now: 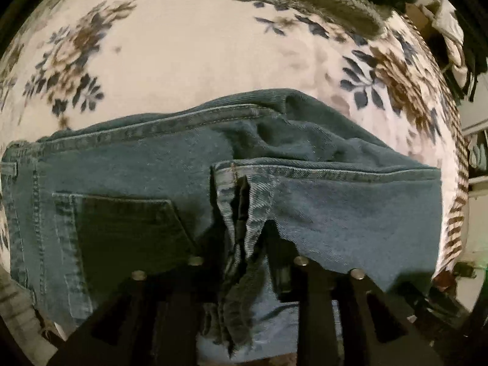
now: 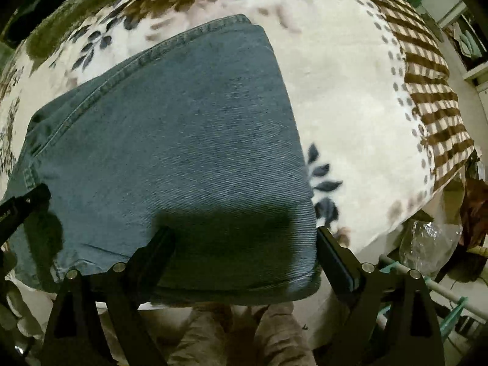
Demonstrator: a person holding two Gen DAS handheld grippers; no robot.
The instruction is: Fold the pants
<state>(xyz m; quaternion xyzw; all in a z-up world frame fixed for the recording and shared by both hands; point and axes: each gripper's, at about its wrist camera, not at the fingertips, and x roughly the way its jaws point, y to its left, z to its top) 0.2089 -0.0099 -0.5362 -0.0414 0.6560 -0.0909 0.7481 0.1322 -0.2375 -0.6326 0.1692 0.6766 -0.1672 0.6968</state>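
Blue denim pants, already doubled over, lie flat on a cream plush blanket with brown-and-navy flower print, which looks like a bed covering. Long axis of the bundle runs side to side across both wrist views, seam edge on the far side, raw frayed hem edge on the near side. Left view: back pocket to the left, frayed hem end draped over the middle. Left hand-held gripper points steeply down at that near edge; jaws stand narrowly apart with hem cloth hanging between them, but whether the pads actually press it I cannot tell. Right hand-held gripper points straight down over the folded end of the same pants; jaws spread wide, one finger over denim, the other at the bundle's right edge, nothing pinched. Judgement: each gripper sits at its own end of the near edge, so the next fold would go along the long axis.
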